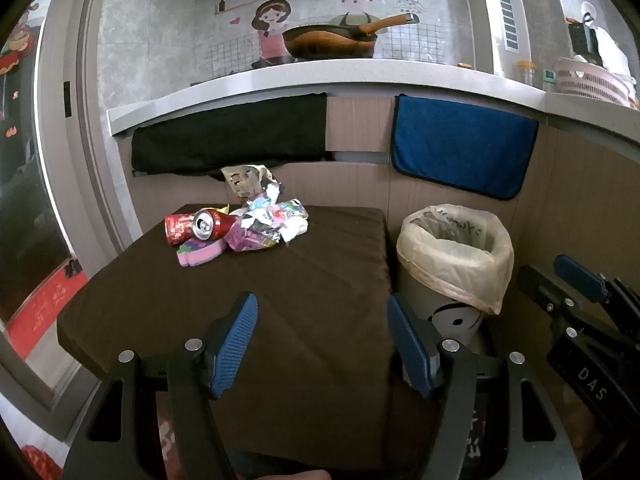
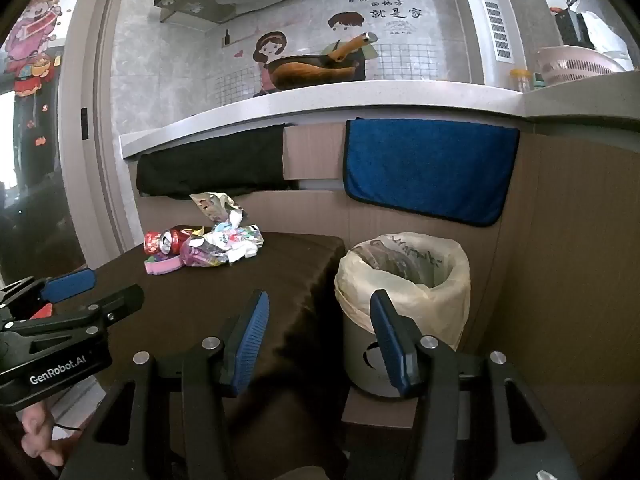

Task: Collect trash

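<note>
I have both grippers hovering over the near edge of the table, which is covered in a dark brown cloth. My left gripper has its blue-padded fingers spread wide with nothing between them, only bare cloth below. My right gripper is likewise wide open and empty-handed, its fingers straddling the table's right edge and the bin beyond it.

The trash pile sits toward the far left of the table, at about eleven o'clock from my left gripper. In it I can see a red drinks can lying on its side with its top facing me, a pink and purple sponge-like piece just in front of the can, and crumpled wrappers touching the can's right side.

The trash bin, lined with a pale plastic bag, stands just beside the table's right edge, at about one o'clock from my left gripper. Behind it a blue towel hangs from the kitchen counter.
</note>
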`<state>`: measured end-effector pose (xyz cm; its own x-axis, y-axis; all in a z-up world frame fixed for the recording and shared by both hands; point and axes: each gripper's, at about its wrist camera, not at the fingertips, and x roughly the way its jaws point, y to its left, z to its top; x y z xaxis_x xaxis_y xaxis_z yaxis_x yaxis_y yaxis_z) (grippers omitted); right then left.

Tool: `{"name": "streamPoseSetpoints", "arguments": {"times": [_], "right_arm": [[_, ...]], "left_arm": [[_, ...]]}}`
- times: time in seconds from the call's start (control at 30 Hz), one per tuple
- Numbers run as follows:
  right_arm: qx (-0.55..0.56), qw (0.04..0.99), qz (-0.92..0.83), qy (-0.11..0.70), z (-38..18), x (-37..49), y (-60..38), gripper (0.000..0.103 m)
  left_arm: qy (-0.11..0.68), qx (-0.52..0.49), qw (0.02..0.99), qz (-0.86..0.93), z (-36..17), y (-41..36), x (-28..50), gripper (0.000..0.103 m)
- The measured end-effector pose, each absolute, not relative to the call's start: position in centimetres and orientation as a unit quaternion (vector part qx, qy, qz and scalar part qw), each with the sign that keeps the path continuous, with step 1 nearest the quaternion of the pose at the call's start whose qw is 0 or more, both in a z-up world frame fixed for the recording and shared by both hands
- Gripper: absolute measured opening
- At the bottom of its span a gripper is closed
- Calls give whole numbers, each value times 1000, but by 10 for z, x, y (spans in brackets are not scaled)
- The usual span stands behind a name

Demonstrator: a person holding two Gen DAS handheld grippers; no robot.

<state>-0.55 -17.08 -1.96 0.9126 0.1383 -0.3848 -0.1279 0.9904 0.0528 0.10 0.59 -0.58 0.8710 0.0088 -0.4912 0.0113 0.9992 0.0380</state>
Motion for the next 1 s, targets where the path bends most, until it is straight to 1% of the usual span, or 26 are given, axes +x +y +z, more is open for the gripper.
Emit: {"name": "streamPoseSetpoints", "arguments": {"times": [1.0], "right_arm": [[15,977,63,204,-25,-2,-176,50]], "left_arm": [[256,19,966,0,-9,6,1,68]]}}
